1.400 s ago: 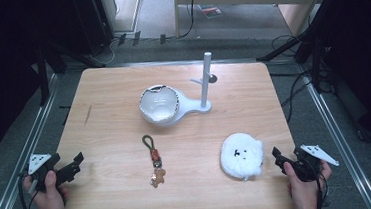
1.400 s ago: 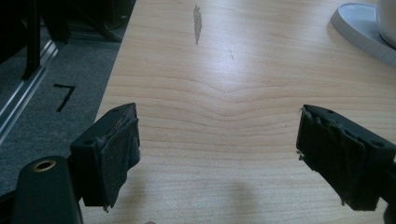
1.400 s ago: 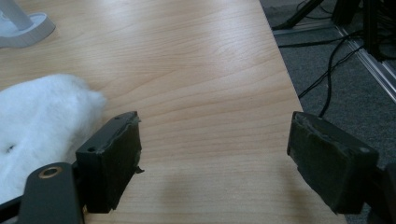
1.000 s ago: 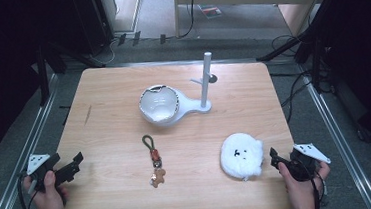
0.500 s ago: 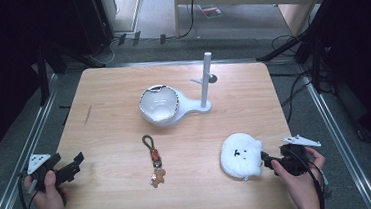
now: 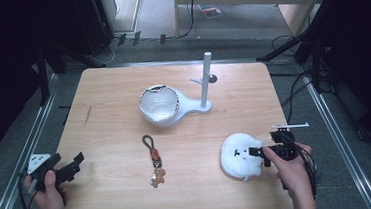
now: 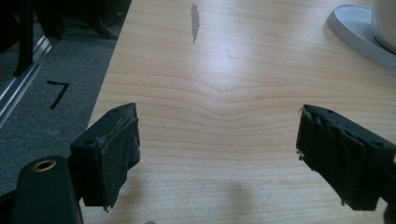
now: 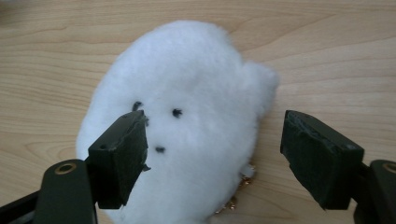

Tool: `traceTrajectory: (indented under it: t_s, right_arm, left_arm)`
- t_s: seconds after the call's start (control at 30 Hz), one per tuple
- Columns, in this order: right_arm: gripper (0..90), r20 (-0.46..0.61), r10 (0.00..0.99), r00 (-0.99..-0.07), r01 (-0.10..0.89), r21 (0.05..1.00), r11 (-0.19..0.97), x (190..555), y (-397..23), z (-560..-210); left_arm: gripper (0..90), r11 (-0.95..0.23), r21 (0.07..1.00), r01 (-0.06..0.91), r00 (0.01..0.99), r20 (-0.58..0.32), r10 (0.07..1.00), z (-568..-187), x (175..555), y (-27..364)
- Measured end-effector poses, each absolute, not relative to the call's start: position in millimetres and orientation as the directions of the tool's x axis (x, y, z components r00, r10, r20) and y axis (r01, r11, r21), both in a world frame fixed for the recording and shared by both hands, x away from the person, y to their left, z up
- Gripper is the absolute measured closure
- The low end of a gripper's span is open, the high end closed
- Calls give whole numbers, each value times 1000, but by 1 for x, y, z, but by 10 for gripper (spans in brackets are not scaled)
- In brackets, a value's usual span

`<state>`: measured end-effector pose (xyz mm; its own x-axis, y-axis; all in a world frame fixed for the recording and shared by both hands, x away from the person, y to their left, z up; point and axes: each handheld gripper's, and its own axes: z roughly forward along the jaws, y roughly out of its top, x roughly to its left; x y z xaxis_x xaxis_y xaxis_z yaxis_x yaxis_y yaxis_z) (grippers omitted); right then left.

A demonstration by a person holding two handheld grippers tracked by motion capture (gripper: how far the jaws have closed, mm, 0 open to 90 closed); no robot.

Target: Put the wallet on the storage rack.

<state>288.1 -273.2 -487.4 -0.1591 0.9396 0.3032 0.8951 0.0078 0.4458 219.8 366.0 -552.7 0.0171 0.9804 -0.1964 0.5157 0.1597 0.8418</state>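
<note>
My right gripper [image 6: 258,155] hangs over the white plush toy [image 6: 239,155], jaws spread and gripping nothing.

From my seat, the toy lies at about four o'clock on the pale, grained wooden table [image 6: 112,90]: a fluffy oval with three small dark dots for a face. In the right gripper view its fur [image 8: 187,116] sits between and beneath my two black, foam-faced pads [image 8: 122,156], which have just been opening a little and do not press it; something small and gold peeks from under its lower edge. My left gripper [image 6: 68,170] waits at eight o'clock, jaws wide apart over bare wood [image 7: 219,116]. At centre stands a glossy white bowl [image 6: 159,103] on a smooth white base with an upright post [image 6: 204,80]. At six o'clock lies a braided cord keychain [image 6: 154,159].
</note>
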Motion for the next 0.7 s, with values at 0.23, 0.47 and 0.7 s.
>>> traceTrajectory:
  t_s: [0.23, 0.47, 0.7]
  right_arm:
    - [199, 310, 941, -135, 914, 405, -2, 294, -262, -500]
    - [163, 269, 951, -153, 925, 379, 41, 293, -250, -514]
    - [183, 206, 961, -187, 917, 386, 96, 291, -242, -517]
  left_arm:
    - [143, 154, 841, 519, 23, -194, 981, -553, 220, 366]
    - [143, 156, 838, 523, 22, -196, 980, -553, 220, 366]
    - [143, 158, 837, 523, 23, -200, 980, -553, 221, 366]
